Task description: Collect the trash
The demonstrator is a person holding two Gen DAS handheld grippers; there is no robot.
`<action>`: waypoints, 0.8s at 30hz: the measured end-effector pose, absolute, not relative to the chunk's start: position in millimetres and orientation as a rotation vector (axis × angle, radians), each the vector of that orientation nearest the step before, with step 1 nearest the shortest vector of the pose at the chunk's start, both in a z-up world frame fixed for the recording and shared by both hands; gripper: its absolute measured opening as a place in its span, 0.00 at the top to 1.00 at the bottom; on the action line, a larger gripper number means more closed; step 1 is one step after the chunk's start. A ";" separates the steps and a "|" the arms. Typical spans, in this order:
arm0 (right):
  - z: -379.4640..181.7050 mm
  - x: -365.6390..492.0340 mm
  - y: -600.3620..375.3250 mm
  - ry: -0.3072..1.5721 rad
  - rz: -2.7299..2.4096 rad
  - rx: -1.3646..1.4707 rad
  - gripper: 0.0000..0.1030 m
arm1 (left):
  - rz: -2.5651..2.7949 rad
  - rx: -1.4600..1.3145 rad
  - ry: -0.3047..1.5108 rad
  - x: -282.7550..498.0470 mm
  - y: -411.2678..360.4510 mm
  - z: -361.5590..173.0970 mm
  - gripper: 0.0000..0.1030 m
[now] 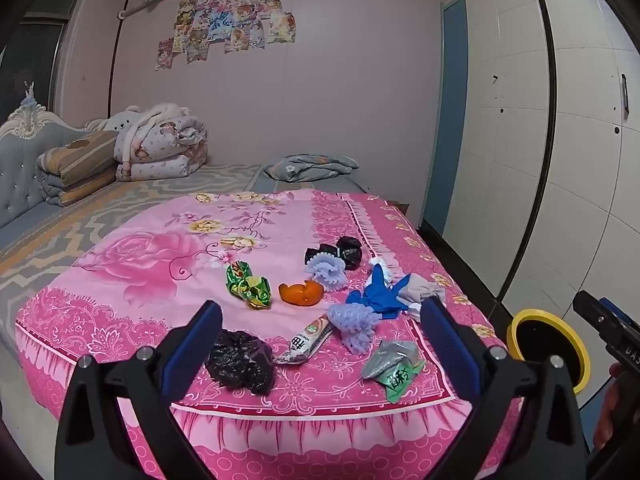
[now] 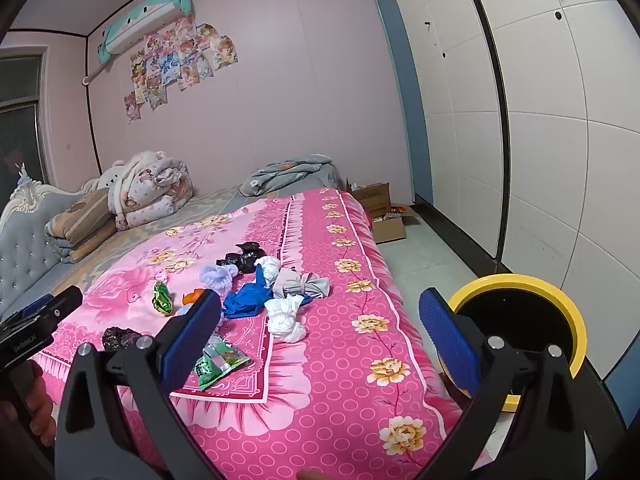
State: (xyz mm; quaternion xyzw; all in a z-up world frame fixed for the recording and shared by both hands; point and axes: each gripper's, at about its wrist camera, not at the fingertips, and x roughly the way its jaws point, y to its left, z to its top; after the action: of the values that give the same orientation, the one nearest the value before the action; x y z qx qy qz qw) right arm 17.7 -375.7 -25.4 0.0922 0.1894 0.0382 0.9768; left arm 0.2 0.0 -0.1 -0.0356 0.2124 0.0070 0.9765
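Both grippers hang at the foot of the bed with their blue-padded fingers spread wide and nothing between them: the left gripper (image 1: pixel 320 336) over the pink floral bedspread (image 1: pixel 160 264), the right gripper (image 2: pixel 320 328) further to the right, its right finger in front of the yellow-rimmed bin (image 2: pixel 520 312) that stands on the floor just beside the bed. Nearest the left gripper lie a crumpled black bag (image 1: pixel 242 360), a white snack wrapper (image 1: pixel 306 340) and a grey-green packet (image 1: pixel 394 364), all close to the bedspread's edge. Behind them sit a lavender foam net (image 1: pixel 354 322), a blue glove (image 1: pixel 374 298), an orange peel (image 1: pixel 301 293) and a shiny green wrapper (image 1: pixel 249 285) — then a second lavender net (image 1: pixel 326 270) touching a black bag (image 1: pixel 342 251). The right wrist view also shows a knotted white cloth (image 2: pixel 285 316) and a grey cloth bundle (image 2: pixel 300 285) near the glove. Far back, folded quilts (image 1: pixel 160 148) are piled by the headboard (image 1: pixel 18 160), with posters (image 1: pixel 228 20) on the wall.
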 end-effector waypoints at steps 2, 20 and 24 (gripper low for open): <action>-25.2 17.7 -375.5 0.386 0.076 0.185 0.08 | 0.015 -0.076 0.430 0.3 0.2 -0.1 0.07; -27.0 19.4 -368.6 0.388 0.086 0.170 0.08 | 0.036 -0.106 0.409 -5.5 9.0 3.8 0.07; -27.3 19.2 -368.5 0.388 0.086 0.169 0.08 | 0.040 -0.116 0.410 -5.4 11.6 3.4 0.07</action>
State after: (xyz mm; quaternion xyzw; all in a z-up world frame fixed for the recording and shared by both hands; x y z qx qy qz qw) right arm 19.2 -368.5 -27.3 0.0839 0.1925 0.0425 0.9768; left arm -5.4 11.6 3.4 -0.0576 0.2035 0.0198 0.9772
